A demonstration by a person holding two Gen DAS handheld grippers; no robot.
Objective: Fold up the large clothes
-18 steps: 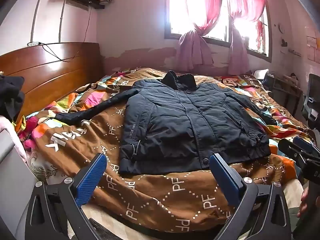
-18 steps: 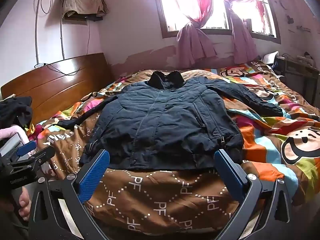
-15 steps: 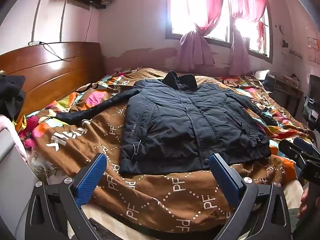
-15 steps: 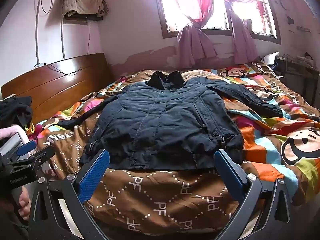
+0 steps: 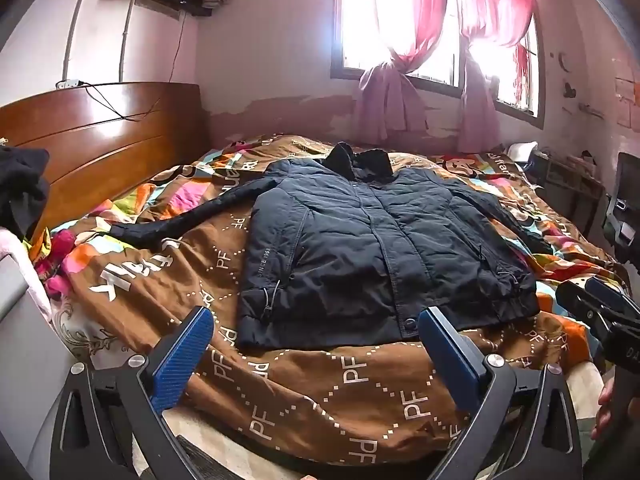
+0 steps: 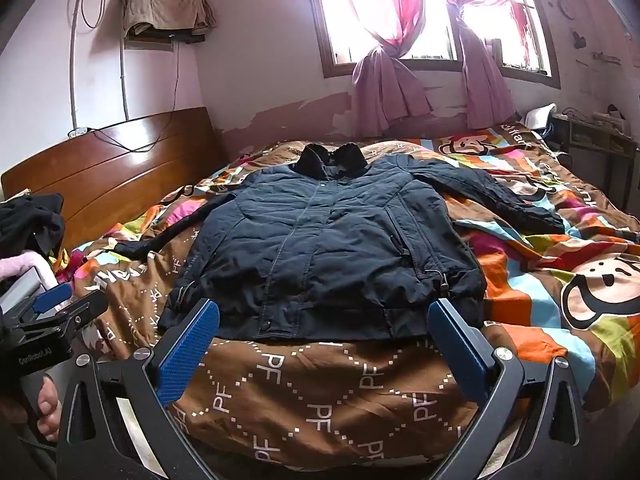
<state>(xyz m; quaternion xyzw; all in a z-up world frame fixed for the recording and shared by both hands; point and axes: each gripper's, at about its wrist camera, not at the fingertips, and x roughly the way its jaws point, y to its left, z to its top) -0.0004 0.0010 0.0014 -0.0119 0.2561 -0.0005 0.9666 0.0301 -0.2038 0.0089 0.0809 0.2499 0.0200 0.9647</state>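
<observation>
A dark navy padded jacket [image 5: 372, 248] lies flat and face up on the bed, collar towards the window, hem towards me, both sleeves spread out to the sides. It also shows in the right wrist view [image 6: 320, 248]. My left gripper [image 5: 316, 336] is open and empty, hovering just short of the hem. My right gripper [image 6: 324, 328] is open and empty, also just in front of the hem. Each gripper shows at the edge of the other's view.
The bed has a brown and multicoloured quilt [image 5: 320, 392] and a wooden headboard [image 5: 92, 140] on the left. Dark clothes [image 5: 20, 188] are piled at the far left. A window with pink curtains [image 6: 384, 40] is behind the bed. A desk [image 6: 600, 140] stands at the right.
Both grippers have barely moved; the left view has shifted very slightly. The jacket lies as before.
</observation>
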